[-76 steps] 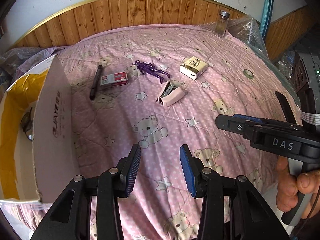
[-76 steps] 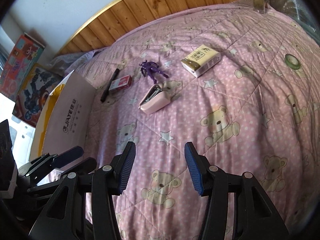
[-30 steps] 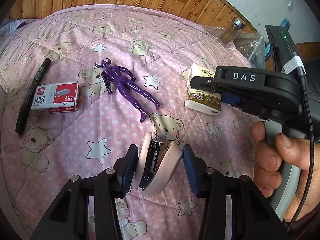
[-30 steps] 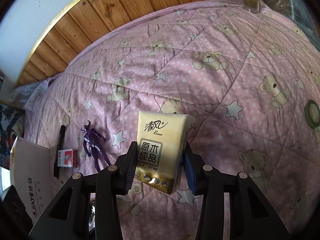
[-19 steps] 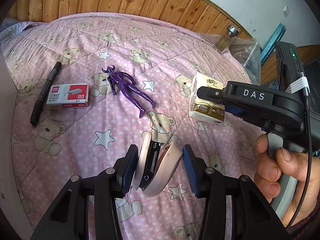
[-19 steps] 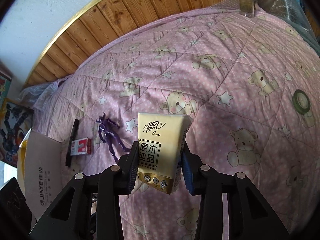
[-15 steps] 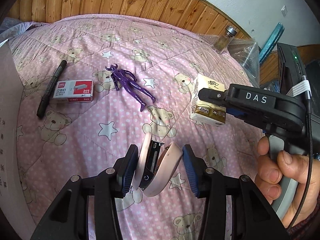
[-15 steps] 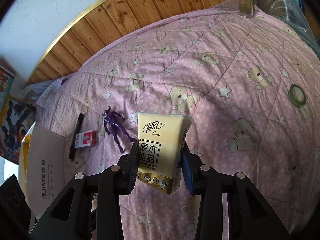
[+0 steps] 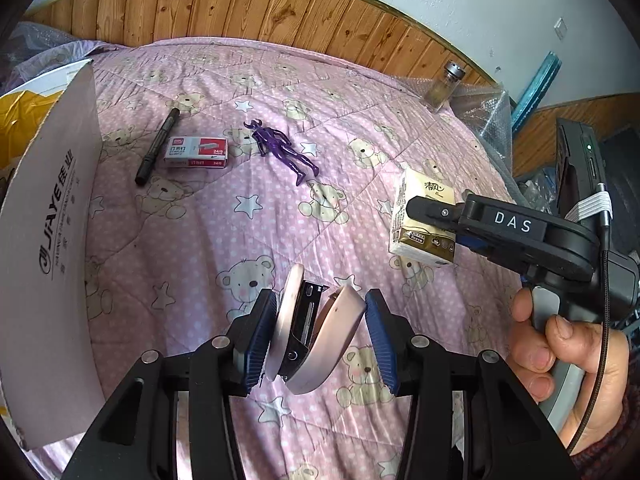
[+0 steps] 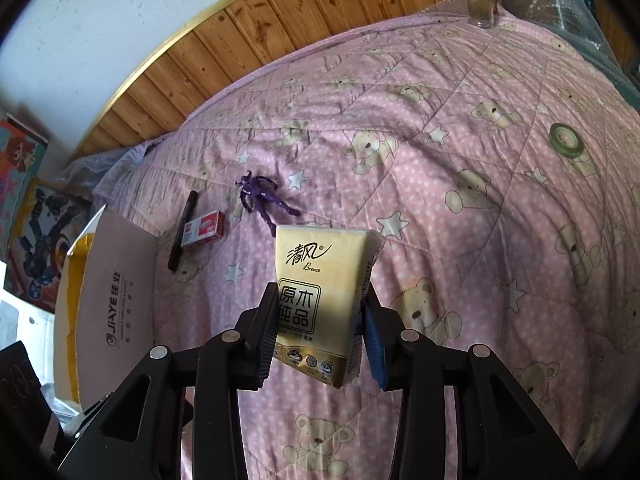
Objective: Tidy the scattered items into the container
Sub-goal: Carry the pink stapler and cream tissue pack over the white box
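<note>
Pink stapler point(image 9: 316, 328) pinched in left gripper point(image 9: 320, 334), tissue pack point(image 10: 324, 304) in right gripper point(image 10: 320, 324) (box flap point(image 9: 48, 248) leftward).

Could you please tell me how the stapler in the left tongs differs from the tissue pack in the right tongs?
The stapler is pink, curved and hard-shelled; the tissue pack is yellow, flat-sided and wrapped in printed film. The stapler gapes open, showing its black metal insides; the tissue pack looks sealed. Both are lifted off the pink quilt, each clamped between blue pads: left tongs, right tongs.

Stapler point(image 9: 316, 332) and tissue pack point(image 10: 324, 304) lifted, carried back toward box point(image 9: 48, 240)
</note>
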### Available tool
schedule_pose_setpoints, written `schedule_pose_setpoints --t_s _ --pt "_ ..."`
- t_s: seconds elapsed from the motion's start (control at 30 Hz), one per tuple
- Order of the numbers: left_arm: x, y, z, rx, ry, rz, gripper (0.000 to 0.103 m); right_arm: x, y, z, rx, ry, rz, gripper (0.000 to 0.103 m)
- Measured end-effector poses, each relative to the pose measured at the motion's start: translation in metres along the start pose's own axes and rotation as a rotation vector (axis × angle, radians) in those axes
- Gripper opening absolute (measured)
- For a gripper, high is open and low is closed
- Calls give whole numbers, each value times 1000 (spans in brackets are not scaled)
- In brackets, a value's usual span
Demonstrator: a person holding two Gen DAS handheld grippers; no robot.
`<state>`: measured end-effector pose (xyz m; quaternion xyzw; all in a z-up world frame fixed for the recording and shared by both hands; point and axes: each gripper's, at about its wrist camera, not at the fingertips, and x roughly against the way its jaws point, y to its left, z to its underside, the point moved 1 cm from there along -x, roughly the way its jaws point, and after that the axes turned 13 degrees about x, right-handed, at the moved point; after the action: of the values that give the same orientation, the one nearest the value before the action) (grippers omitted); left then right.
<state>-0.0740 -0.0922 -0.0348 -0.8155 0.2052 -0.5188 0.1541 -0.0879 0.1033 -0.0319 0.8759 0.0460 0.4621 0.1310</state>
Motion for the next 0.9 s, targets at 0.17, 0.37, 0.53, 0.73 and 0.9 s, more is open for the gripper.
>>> schedule_pose_setpoints --t_s 0.17,0.37,0.53,0.73,0.9 --pt "18 4 9 -1 -18 -11 47 5 10 20 9 21 -17 40" --pt "36 8 18 3 -39 -14 47 15 22 37 35 30 -25 40" --pt "45 8 26 2 -47 -10 47 21 32 50 48 38 -37 40" --pt "58 9 34 0 -63 -4 47 28 41 63 55 43 -46 40" --pt "68 13 41 4 -75 -1 47 38 49 69 74 34 -51 40"
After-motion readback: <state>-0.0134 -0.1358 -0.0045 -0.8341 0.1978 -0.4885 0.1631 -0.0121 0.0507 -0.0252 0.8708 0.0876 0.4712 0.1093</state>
